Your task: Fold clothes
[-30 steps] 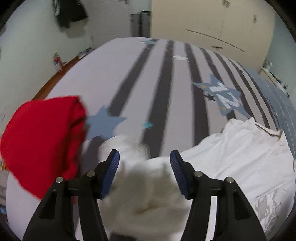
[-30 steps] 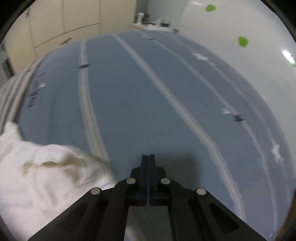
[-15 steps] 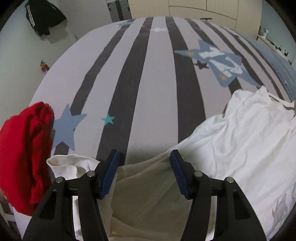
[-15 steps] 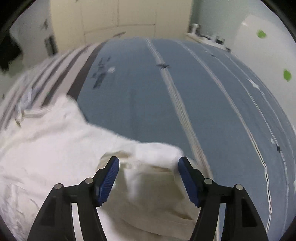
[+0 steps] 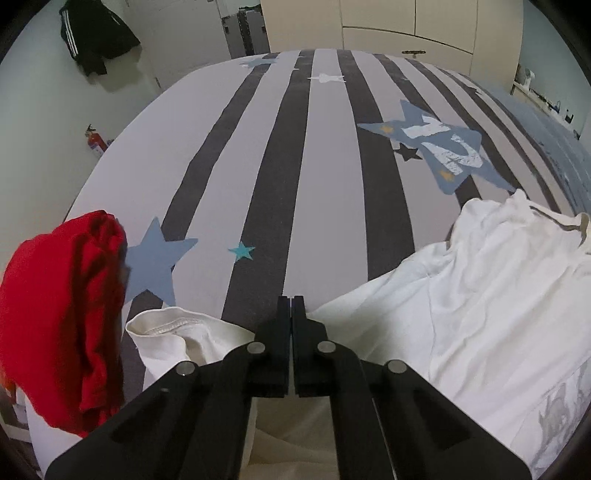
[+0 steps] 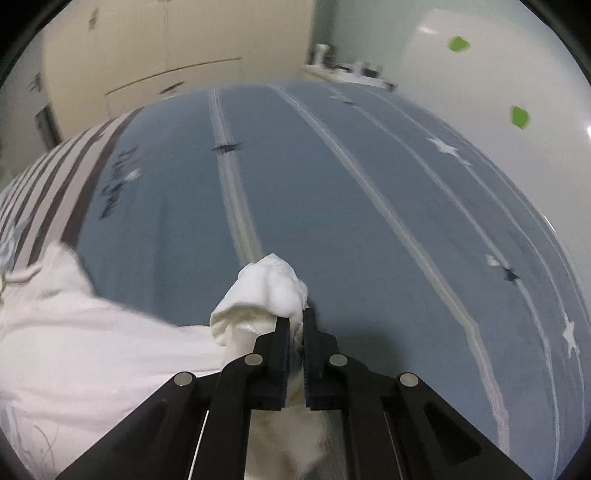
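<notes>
Your left gripper [image 5: 291,301] and right gripper [image 6: 295,314] look identical: matte black angular linkage arms, round silver pivot screws, dark blue ribbed pads at lower centre frame.

Counts on the bed

Two garments: one white shirt [image 5: 491,295] right of and under the closed fingers, one red garment [image 5: 62,310] left. One black jacket [image 5: 96,33] hangs far ahead-left.

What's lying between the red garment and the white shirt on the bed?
In the left wrist view, bare striped bedcover with printed stars separates the red garment from the white shirt's main spread; only the shirt's hemmed corner reaches toward the red one.
</notes>
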Motion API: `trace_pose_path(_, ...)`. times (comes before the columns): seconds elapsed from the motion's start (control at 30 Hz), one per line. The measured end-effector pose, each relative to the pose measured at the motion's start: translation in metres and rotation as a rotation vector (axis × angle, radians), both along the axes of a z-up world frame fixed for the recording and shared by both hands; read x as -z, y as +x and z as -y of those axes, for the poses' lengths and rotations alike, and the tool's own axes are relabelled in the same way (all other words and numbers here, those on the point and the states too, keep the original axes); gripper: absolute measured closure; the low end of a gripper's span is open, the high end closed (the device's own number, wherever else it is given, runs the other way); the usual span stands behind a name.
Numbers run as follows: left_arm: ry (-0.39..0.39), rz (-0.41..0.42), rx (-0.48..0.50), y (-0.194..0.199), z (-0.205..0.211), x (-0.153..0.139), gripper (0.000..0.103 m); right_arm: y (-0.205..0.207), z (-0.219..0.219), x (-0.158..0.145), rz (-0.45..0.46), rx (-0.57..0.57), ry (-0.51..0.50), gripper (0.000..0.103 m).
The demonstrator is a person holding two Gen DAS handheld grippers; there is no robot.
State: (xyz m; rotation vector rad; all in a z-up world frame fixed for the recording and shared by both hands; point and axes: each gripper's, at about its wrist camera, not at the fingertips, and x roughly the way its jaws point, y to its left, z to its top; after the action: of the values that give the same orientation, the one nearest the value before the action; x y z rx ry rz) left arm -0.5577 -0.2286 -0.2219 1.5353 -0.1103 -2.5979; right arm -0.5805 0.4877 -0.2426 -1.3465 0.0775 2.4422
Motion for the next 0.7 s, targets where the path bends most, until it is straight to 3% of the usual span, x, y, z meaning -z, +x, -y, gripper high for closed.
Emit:
trace_pose_path(0.1,-0.035,0.019,0.009,0.003,-0.002,0.003,0.103,0.006,-0.029,-0.002,0.031,0.035,0.007,0.098)
trace_pose_path(0.23,-0.015,0.019,-0.038,0.004,0.006,0.007,0.103,0.025,-0.068,-0.002,0.044,0.107,0.006,0.103)
trace_pose_path(0.37,-0.006,-0.004,-0.056,0.003,0.005,0.003,0.102,0.052,-0.121,0.009,0.094,0.256,0.023,0.103)
trace_pose_path(0.43,0.004,-0.051,-0.095,0.008,0.009,-0.011,0.097,0.062,-0.139,0.012,0.113,0.297,0.018,0.103)
trace_pose_path(0.47,0.01,-0.075,-0.114,0.011,0.012,-0.017,0.087,0.059,-0.138,0.011,0.108,0.286,0.009,0.102)
trace_pose_path(0.57,0.047,-0.102,-0.069,0.009,0.001,-0.024,0.07,0.053,-0.108,0.004,0.075,0.178,-0.018,0.09)
trace_pose_path(0.63,0.062,-0.08,-0.022,0.003,-0.013,-0.02,0.07,0.046,-0.08,0.001,0.053,0.092,-0.044,0.07)
trace_pose_path(0.7,0.069,-0.072,0.016,-0.002,-0.031,-0.016,0.07,0.04,-0.052,0.003,0.051,0.033,-0.053,0.06)
